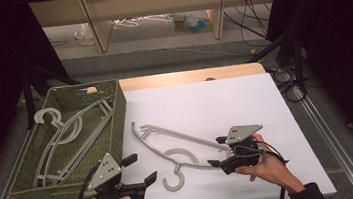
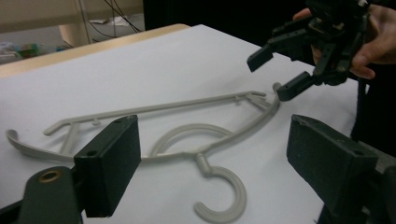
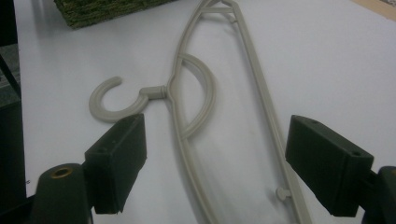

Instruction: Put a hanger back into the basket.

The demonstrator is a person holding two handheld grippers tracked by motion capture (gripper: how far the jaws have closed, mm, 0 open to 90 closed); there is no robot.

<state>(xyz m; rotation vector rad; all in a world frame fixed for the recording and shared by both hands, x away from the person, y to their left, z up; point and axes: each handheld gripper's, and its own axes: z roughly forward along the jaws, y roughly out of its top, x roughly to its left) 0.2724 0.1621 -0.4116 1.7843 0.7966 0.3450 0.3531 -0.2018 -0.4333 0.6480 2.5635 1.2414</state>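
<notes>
A grey plastic hanger (image 1: 180, 152) is lying flat near the counter's front edge, hook pointing toward the person, just beside the green basket (image 1: 115, 111) at the left edge. The right hand-held gripper (image 1: 218, 151) is sitting at the hanger's right tip, jaws apart around it; the left hand-held gripper (image 1: 141, 170) is waiting alongside, jaws apart and empty. The hanger looks light, thin and stiff — probably slippery, best pinched at its end or neck. No writing is legible.
</notes>
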